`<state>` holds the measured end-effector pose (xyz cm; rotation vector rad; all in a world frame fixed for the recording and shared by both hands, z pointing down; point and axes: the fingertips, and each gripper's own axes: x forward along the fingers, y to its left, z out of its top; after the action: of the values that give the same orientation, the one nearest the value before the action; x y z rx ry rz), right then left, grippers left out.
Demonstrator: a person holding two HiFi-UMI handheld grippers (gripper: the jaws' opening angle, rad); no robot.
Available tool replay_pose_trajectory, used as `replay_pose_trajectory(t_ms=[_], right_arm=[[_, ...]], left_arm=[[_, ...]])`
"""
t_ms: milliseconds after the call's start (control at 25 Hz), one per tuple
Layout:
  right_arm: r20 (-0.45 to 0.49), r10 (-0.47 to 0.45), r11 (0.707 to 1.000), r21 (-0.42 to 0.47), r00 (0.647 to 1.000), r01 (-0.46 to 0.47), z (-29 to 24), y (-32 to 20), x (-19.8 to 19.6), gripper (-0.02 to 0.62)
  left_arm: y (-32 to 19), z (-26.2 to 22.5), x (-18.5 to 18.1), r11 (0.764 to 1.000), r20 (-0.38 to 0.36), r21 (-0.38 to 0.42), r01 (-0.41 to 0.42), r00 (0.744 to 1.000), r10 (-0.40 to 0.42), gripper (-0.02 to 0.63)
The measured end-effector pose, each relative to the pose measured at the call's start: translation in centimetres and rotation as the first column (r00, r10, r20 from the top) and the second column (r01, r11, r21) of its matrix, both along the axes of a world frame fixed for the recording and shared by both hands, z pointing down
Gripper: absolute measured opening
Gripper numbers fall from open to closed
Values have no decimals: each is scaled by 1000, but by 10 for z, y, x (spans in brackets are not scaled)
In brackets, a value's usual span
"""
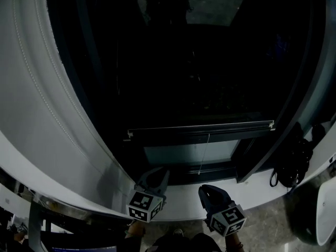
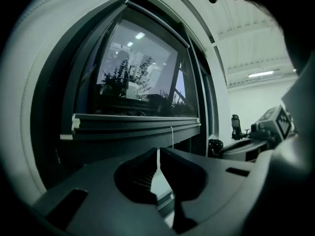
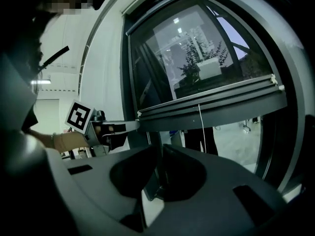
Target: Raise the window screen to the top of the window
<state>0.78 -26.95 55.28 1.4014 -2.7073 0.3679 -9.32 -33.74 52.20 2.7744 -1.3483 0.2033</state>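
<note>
Office-like hall: swivel chair (image 2: 236,127), ceiling strip light (image 2: 261,74), big window (image 2: 138,68).

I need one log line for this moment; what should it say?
screen bar: low on window | pull cord: hangs from bar | left gripper: shut, below bar | right gripper: shut, below bar

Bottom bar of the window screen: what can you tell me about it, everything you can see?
The bottom bar is a long, dark, grooved rail, seemingly metal, with pale caps on both ends. It lies across the lower part of the window, with clear glass showing beneath it. A thin white cord hangs from its middle.
</note>
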Motion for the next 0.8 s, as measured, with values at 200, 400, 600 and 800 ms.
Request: replay_pose_trajectory(t_ms=[200,400,600,800], right_arm=[[-103,3,996,85,995,6,-28,-35,25,31],[-281,-15,976,206,960,75,-67,-81,45,57],[-525,-53,949,239,849,207,-77,-118,59,88],[-703,-64,924,226,708,308,-78,-148,66,92]], left_arm=[[-38,-25,-3,993,160,115,-27,987,8,33],[-73,-46,-3,969,485,232,-85,873,-40,38],[-94,-43,7,968,693,198,-155,720,-26,38],[-108,-25,9,972,867,131,-194,498,-17,38]])
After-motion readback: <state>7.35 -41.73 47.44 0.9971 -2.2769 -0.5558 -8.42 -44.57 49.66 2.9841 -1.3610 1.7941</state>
